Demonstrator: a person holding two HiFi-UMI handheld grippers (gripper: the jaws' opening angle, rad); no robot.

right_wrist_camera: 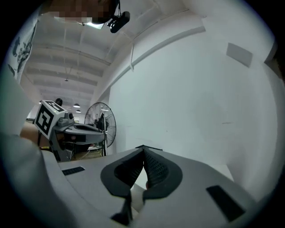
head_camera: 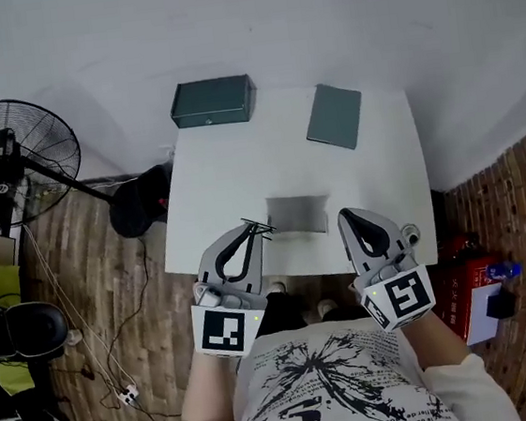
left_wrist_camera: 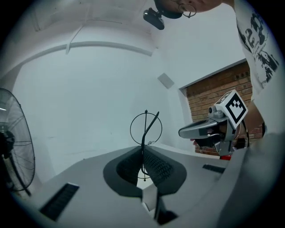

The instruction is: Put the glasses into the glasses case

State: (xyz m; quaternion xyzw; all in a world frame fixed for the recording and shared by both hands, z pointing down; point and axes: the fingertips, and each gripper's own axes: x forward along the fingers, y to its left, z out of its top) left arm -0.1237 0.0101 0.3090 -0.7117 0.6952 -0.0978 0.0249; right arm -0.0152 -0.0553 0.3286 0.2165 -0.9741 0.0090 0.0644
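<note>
the left gripper [head_camera: 251, 227] is clamped on the thin wire glasses [left_wrist_camera: 145, 129] at the front edge of the table [head_camera: 214, 191], just beside a grey case [head_camera: 297, 214]; the right gripper [head_camera: 346, 214] is closed, empty.

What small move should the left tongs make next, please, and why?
Probably shift the left tongs rightward, bringing the glasses over the grey case. They are shut on the glasses, and the case lies just right of them; the right tongs are shut and empty.
</note>
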